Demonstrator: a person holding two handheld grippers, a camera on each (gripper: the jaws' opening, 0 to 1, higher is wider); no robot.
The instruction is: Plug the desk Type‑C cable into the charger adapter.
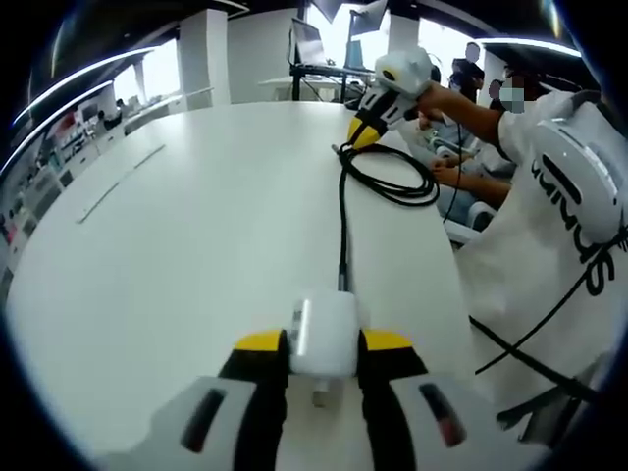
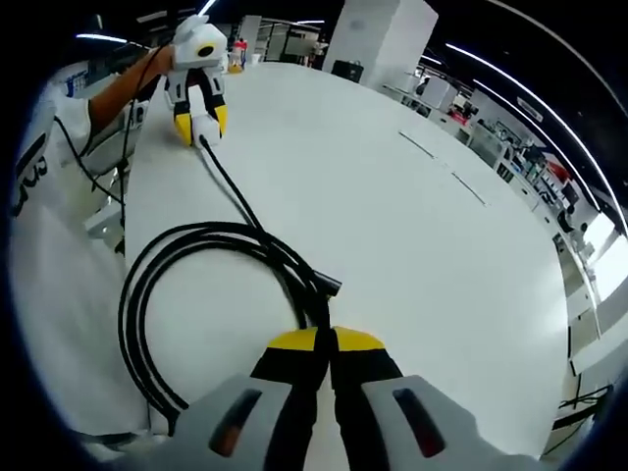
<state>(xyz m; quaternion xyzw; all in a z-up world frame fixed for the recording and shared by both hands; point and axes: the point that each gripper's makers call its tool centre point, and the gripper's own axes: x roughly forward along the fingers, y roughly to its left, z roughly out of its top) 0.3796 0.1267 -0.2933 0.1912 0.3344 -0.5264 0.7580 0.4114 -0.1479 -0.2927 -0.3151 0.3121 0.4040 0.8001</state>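
My left gripper [image 1: 322, 343] is shut on a white charger adapter [image 1: 322, 329], held just above the white table [image 1: 196, 255]. A black Type‑C cable [image 1: 341, 231] meets the adapter's far face and runs away across the table to a loose coil [image 1: 397, 182]. At that coil my right gripper [image 1: 365, 132] is held by a person's hand. In the right gripper view the right gripper [image 2: 327, 341] is shut on the cable coil [image 2: 167, 265], where the strands bunch together. From there the cable [image 2: 231, 186] leads to the left gripper [image 2: 199, 120] and the adapter [image 2: 202, 126].
The table's near edge [image 1: 461, 285] runs beside a person in a white shirt [image 1: 559, 216]. Thin flat strips [image 1: 118, 186] lie on the table's far side. Other people [image 1: 471, 69] and a desk with a monitor [image 1: 309, 49] stand behind the table.
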